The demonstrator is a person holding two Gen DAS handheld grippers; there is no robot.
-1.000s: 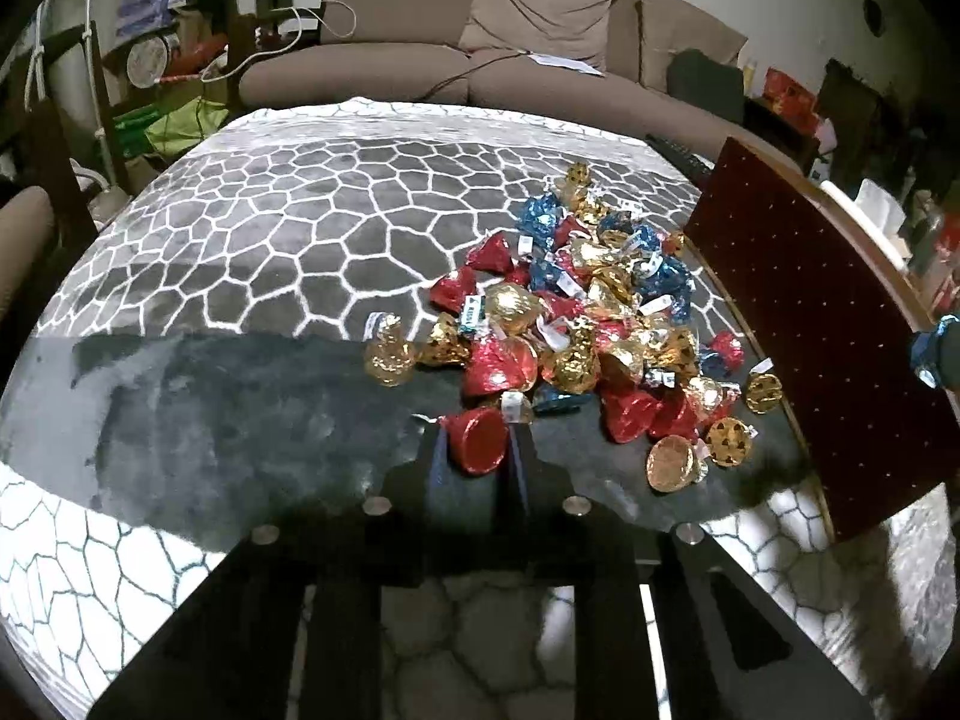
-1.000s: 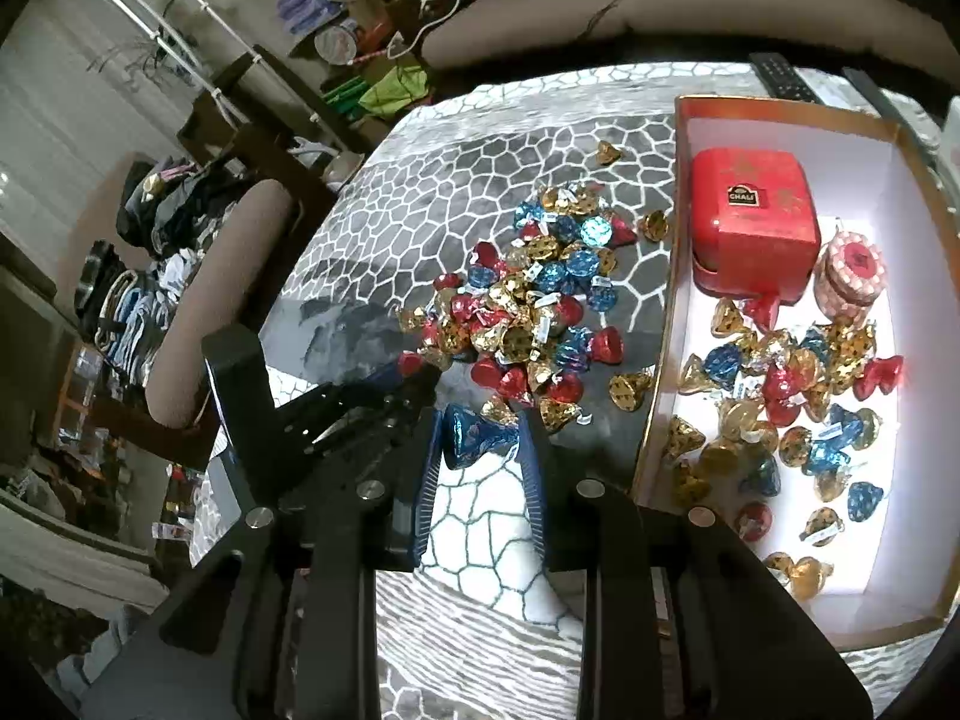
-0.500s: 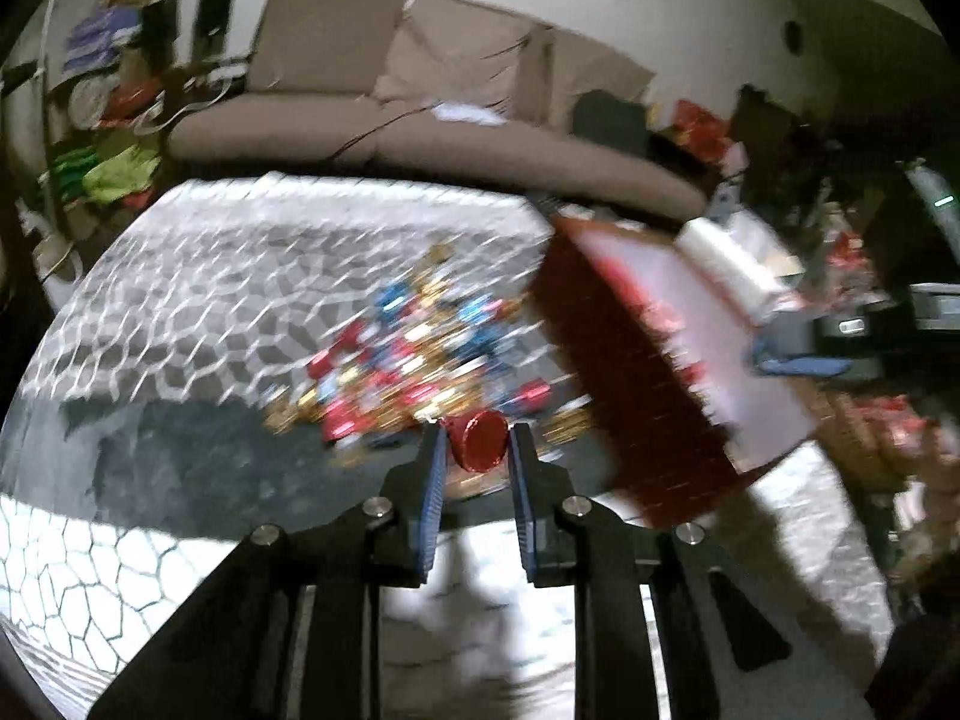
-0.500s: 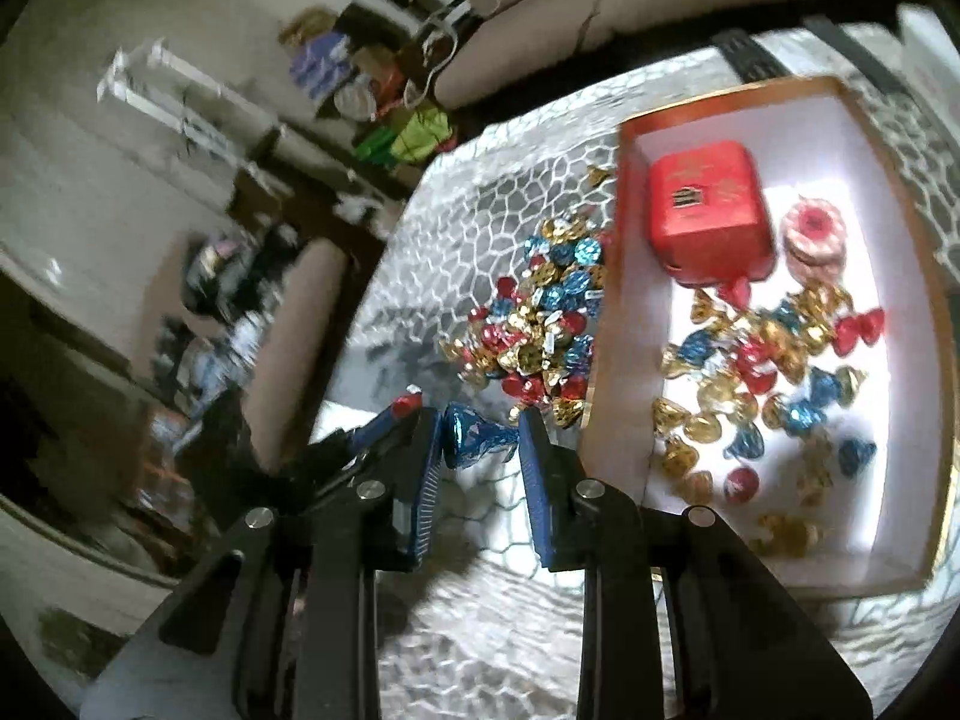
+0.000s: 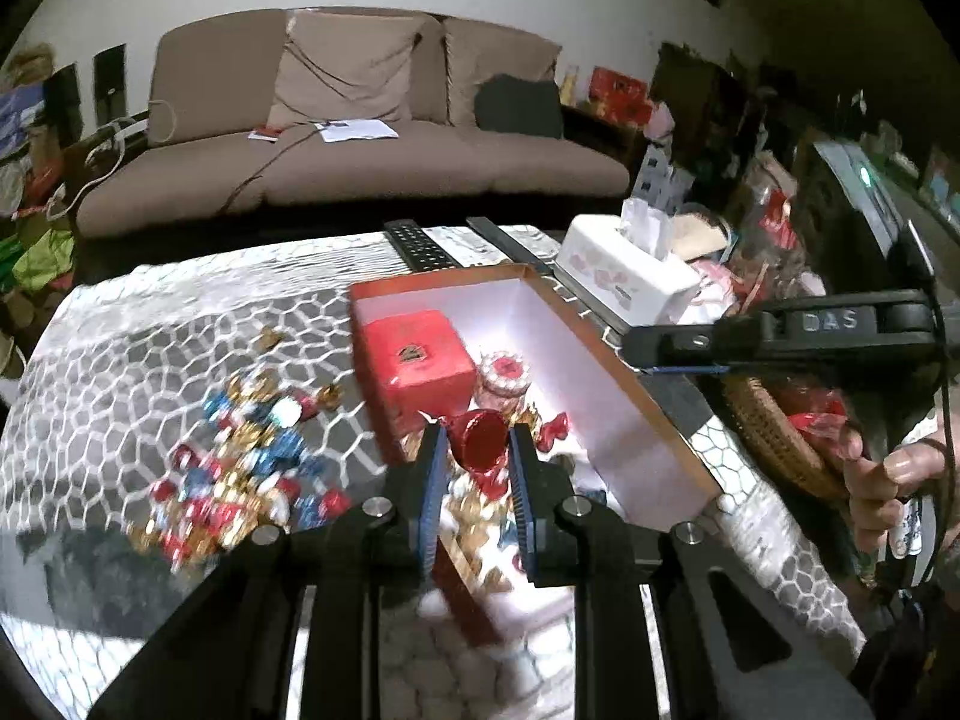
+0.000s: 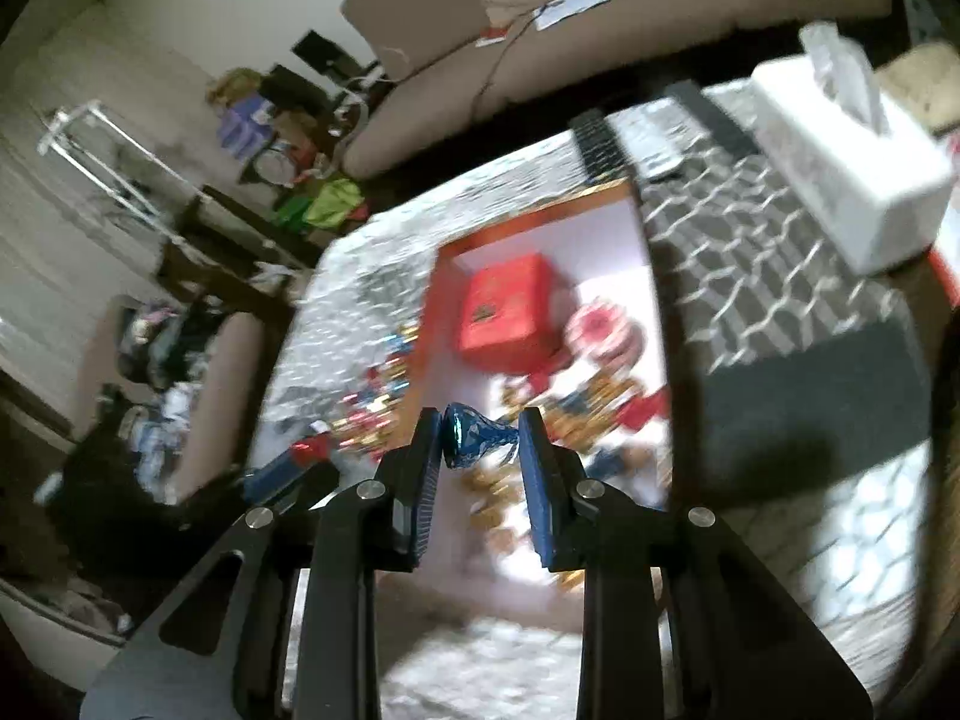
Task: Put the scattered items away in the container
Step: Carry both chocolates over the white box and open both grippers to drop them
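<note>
My left gripper (image 5: pixel 477 450) is shut on a red foil candy (image 5: pixel 480 441) and hangs above the near end of the open orange-rimmed box (image 5: pixel 606 360). My right gripper (image 6: pixel 480 438) is shut on a blue foil candy (image 6: pixel 477 437) and also hangs over that box (image 6: pixel 618 252). The box has a white inside and holds a red tin (image 5: pixel 417 357), a round pink-topped jar (image 5: pixel 504 372) and several foil candies. A heap of red, blue and gold candies (image 5: pixel 240 468) lies on the patterned tabletop left of the box. The right view is blurred.
A white tissue box (image 5: pixel 624 276) and two dark remotes (image 5: pixel 420 243) lie beyond the box. A wicker basket (image 5: pixel 774 426) stands right of it, near a hand (image 5: pixel 888 480) that holds the other tool. A brown sofa (image 5: pixel 360 138) stands behind the table.
Both grippers have risen and swung from beside the candy heap to above the box, each still pinching its candy. The inside of the box has come into the left view.
</note>
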